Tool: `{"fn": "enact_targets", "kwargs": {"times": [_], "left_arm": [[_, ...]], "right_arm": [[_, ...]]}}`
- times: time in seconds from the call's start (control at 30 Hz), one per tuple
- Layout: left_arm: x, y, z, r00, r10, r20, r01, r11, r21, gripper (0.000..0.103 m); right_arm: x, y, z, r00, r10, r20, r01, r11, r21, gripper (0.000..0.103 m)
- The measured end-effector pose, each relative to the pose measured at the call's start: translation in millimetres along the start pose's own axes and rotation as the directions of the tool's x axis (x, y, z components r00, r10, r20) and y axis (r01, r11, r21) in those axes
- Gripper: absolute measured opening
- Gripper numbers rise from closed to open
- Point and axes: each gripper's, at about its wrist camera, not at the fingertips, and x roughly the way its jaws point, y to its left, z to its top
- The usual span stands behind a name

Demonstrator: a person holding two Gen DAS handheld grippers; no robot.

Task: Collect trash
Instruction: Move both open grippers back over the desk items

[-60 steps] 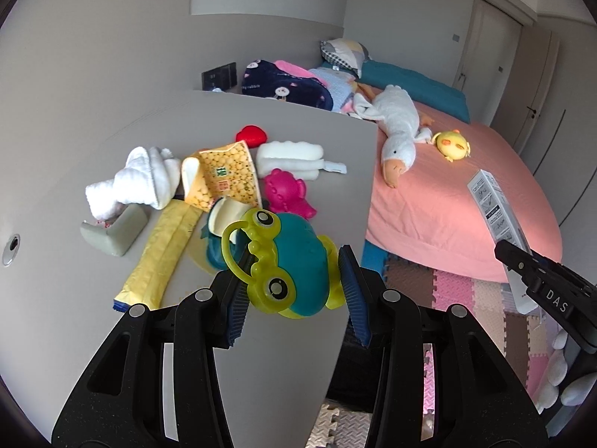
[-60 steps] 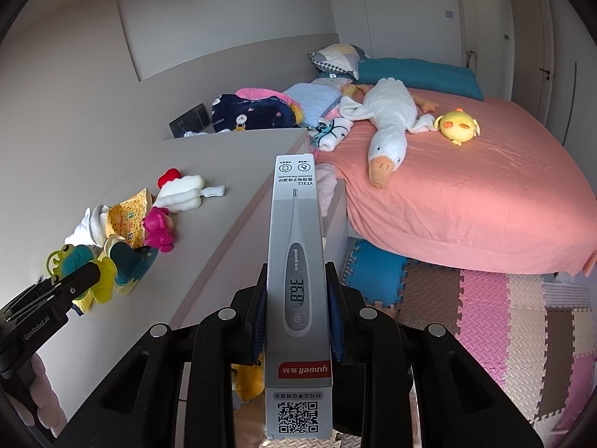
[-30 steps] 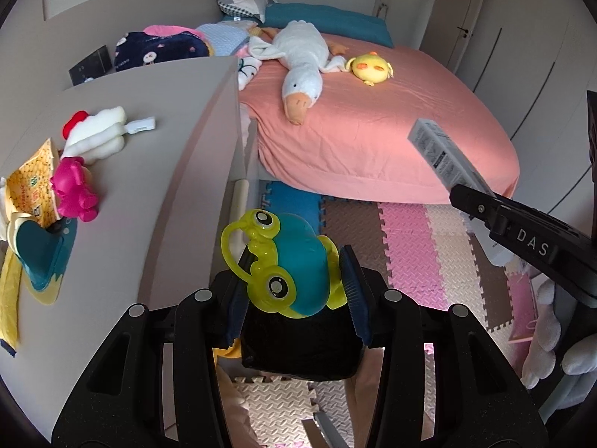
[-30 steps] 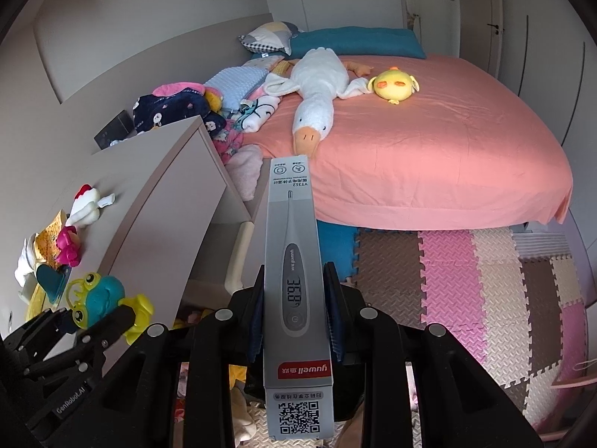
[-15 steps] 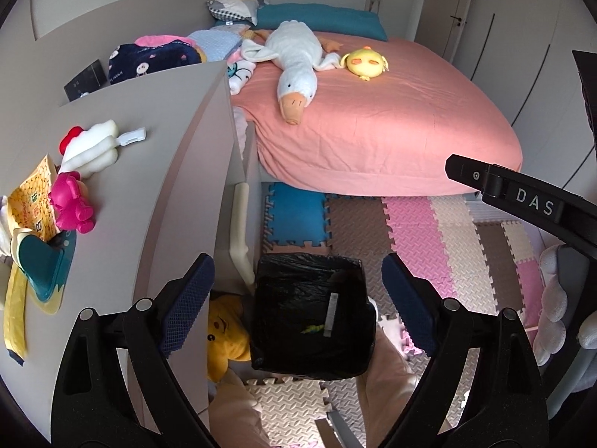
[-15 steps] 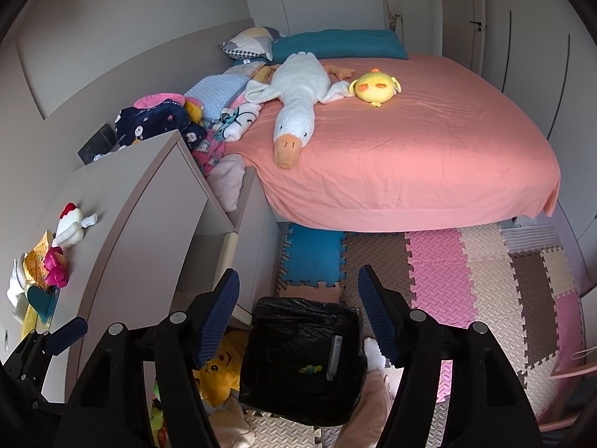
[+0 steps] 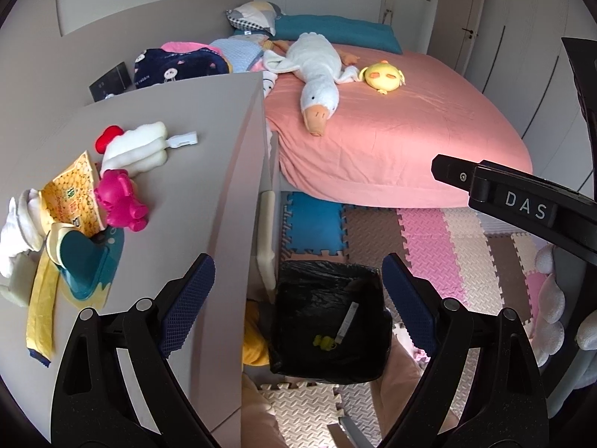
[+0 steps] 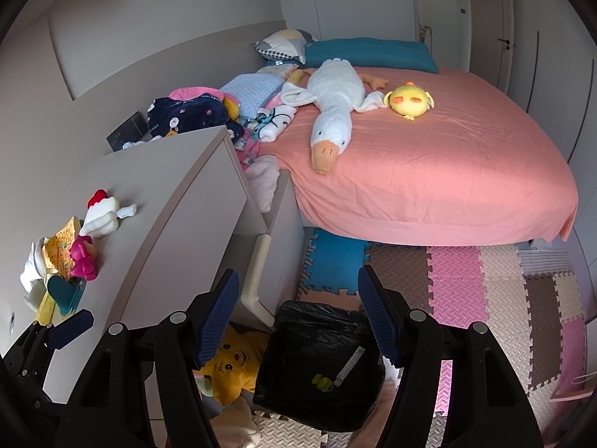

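A slim grey cardboard thermometer box (image 7: 347, 323) lies inside the black plastic-lined square bin (image 7: 294, 336) on the foam-mat floor, its long axis slanting up toward the bin's far right corner. Just beside its lower end sits a small yellow-green plastic frog toy (image 7: 324, 342). Above the bin, the left gripper (image 7: 298, 291) and right gripper (image 8: 298, 311) both hang spread wide, their blue textured pads holding nothing.

Black-lined bin (image 7: 298, 291) holds something yellow-green, perhaps a toy (image 7: 324, 342); pink sheet (image 7: 391, 142), white goose (image 7: 317, 63).
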Motion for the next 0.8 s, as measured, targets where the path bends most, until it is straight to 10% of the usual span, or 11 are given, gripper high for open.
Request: {"fn": "enact_targets", "kwargs": {"times": [0.8], "left_arm": [[-43, 161, -47, 0.978, 0.210, -0.001, -0.203, 0.944, -0.259, 0.086]], "right_arm": [[28, 132, -6, 0.978, 0.197, -0.071, -0.206, 0.968, -0.143, 0.067]]}}
